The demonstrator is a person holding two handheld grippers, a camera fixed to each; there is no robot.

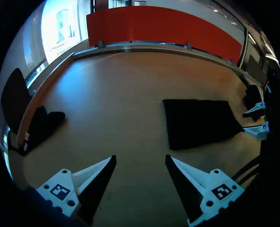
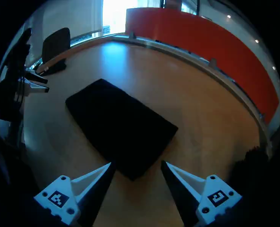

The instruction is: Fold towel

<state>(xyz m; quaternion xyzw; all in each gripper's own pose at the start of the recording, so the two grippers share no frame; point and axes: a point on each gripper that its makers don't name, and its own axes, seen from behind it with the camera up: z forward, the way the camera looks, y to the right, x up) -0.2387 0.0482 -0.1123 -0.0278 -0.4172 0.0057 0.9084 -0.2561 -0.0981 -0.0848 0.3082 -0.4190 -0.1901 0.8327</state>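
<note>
A: Where's the towel (image 2: 121, 125)?
B: Flat on the wooden worktop (image 2: 200, 113), a neat black rectangle just beyond the right tongs (image 2: 136, 163) and far right of the left tongs (image 1: 140, 157).
A: And the tongs?
B: The 2 pairs gape, gripping nothing.
A: Progress?
B: Either already folded or not begun. No layers show, so I can't tell.

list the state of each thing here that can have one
towel: lying flat on the table as a rectangle, not gripped
left gripper: open, over bare table, apart from the towel
right gripper: open, pointed at the towel's near corner, holding nothing
</note>
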